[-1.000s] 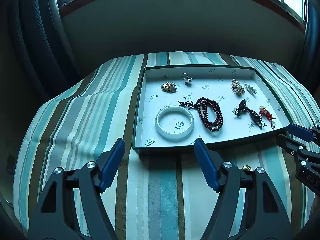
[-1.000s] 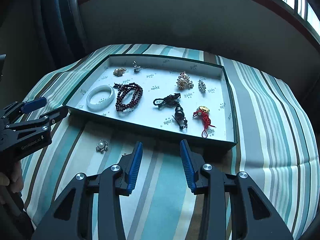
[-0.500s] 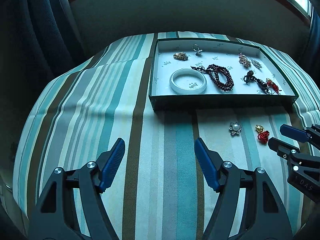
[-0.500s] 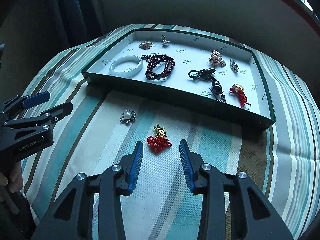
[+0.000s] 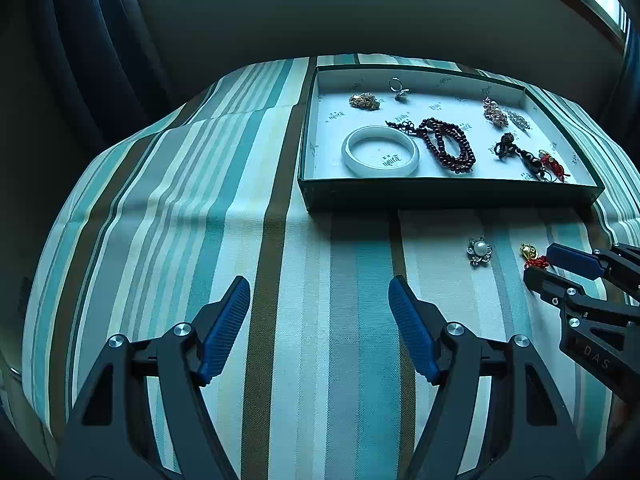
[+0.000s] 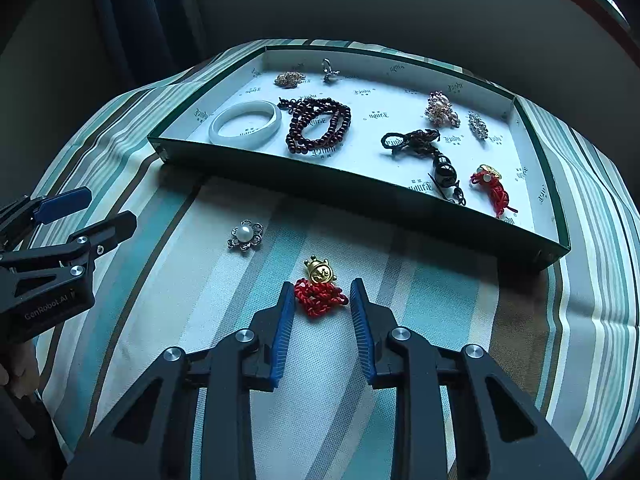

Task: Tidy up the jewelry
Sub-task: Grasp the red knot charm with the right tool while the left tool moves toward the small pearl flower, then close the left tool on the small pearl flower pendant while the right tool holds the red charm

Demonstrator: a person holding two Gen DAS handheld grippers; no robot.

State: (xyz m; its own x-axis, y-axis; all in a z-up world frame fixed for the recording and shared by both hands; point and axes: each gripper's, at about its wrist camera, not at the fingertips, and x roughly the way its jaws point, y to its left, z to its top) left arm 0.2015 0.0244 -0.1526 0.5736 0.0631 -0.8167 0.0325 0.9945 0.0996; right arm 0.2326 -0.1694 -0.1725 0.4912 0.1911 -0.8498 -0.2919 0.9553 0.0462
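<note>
**Right gripper narrows around red knot charm on the cloth**

The right gripper (image 6: pixel 322 300) has just been closing its jaws; the red knot charm (image 6: pixel 319 292) with its gold bead lies between the blue pads, which stand just beside it and are not clearly pressing it. A pearl flower brooch (image 6: pixel 245 235) lies near on the left, apart from the charm. Beyond both, the near wall of the green tray (image 6: pixel 360 196) rises across the way. Inside lie a white bangle (image 6: pixel 245 123), dark red beads (image 6: pixel 318 128), a black cord pendant (image 6: pixel 424 148) and a second red charm (image 6: pixel 492 188). The left gripper (image 5: pixel 319 304) hangs released over bare striped cloth (image 5: pixel 180 208), jaws wide, nothing between them, with open room on its left up to the table's rounded edge.
</note>
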